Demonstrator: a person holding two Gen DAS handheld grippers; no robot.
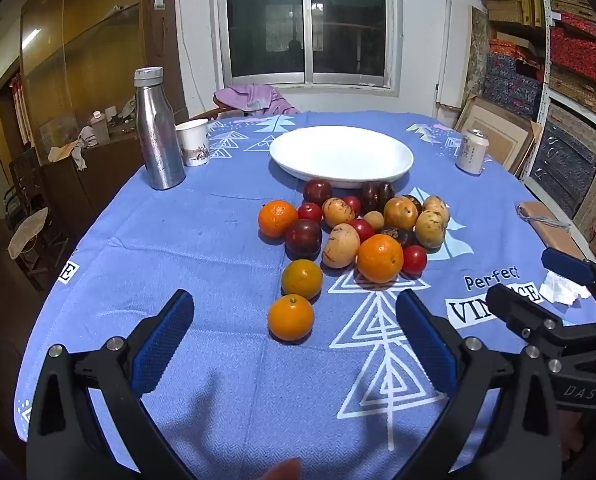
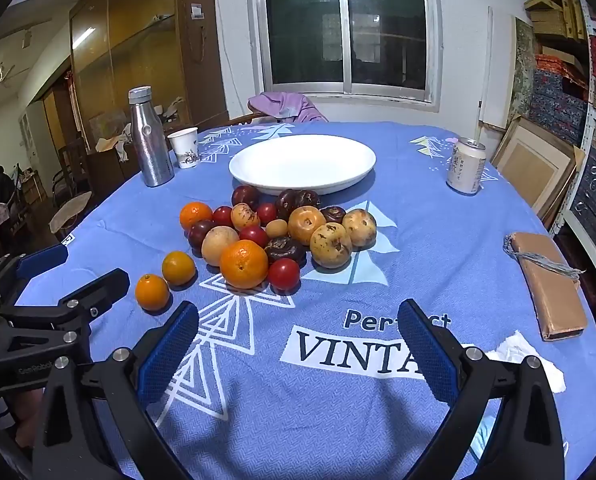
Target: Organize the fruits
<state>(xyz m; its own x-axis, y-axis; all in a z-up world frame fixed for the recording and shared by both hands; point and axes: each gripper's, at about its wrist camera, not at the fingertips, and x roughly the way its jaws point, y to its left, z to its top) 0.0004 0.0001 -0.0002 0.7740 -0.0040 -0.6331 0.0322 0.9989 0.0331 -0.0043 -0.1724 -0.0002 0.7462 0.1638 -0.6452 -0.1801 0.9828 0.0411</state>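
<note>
Item: fruit pile (image 1: 362, 224), lying loose on the blue-clothed desk (image 1: 217, 240), touching the near rim of the empty white plate (image 1: 340, 156).

Outliers: two small oranges, the nearest orange (image 1: 290, 317) sitting at 12 o'clock from the left gripper (image 1: 293, 328), just ahead of its fingertips.

Left gripper: hovering, jaws standing wide apart, holding nothing.

Right gripper (image 2: 298, 336): likewise spread and empty; the same orange (image 2: 151, 292) lying at 10 o'clock from it, so the left hand is judged nearer. Round fruit; no long axis.

Indoor light from overhead, dark window (image 1: 310, 20), soft shadows on tablecloth (image 1: 217, 400), strong fisheye warp w/ black corners.
</note>
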